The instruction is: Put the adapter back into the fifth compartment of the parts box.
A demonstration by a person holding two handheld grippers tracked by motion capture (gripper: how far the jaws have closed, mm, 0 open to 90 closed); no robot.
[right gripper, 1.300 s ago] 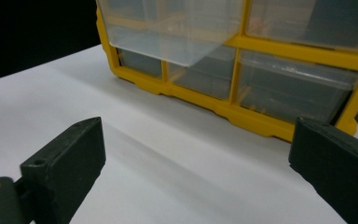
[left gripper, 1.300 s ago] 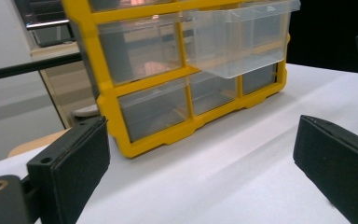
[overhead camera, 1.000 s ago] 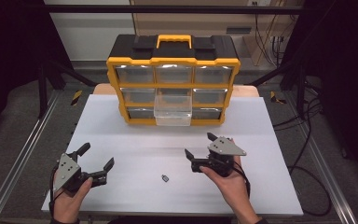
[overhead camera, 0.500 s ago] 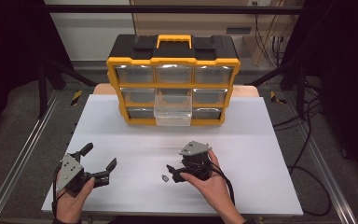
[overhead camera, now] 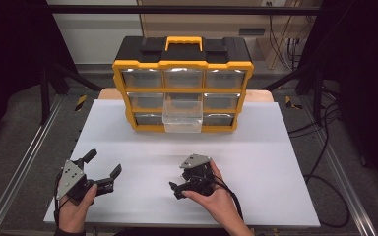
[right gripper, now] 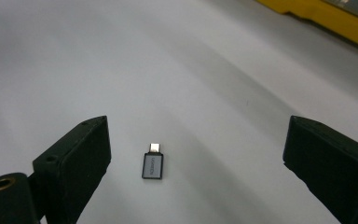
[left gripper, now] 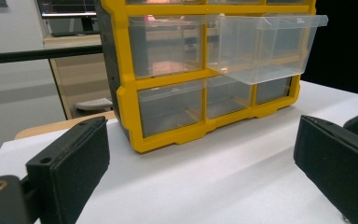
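A small grey USB adapter (right gripper: 152, 165) lies flat on the white table, metal plug end pointing away. My right gripper (right gripper: 198, 154) is open just above the table, with the adapter between its two black jaws, nearer the left one and touching neither. From above, the right gripper (overhead camera: 179, 186) is at the front centre of the table and covers the adapter. Toward the front left, my left gripper (overhead camera: 103, 163) is held open and empty. In its own view the left gripper (left gripper: 200, 149) faces the organizer.
A yellow and black drawer organizer (overhead camera: 182, 83) stands at the back centre of the white table (overhead camera: 275, 147). Its centre clear drawer (overhead camera: 182, 120) is pulled out and looks empty (left gripper: 261, 46). Metal rails run along both table sides.
My right gripper has moved left and toward the front edge, coming down around the adapter. The left gripper has stayed where it was.
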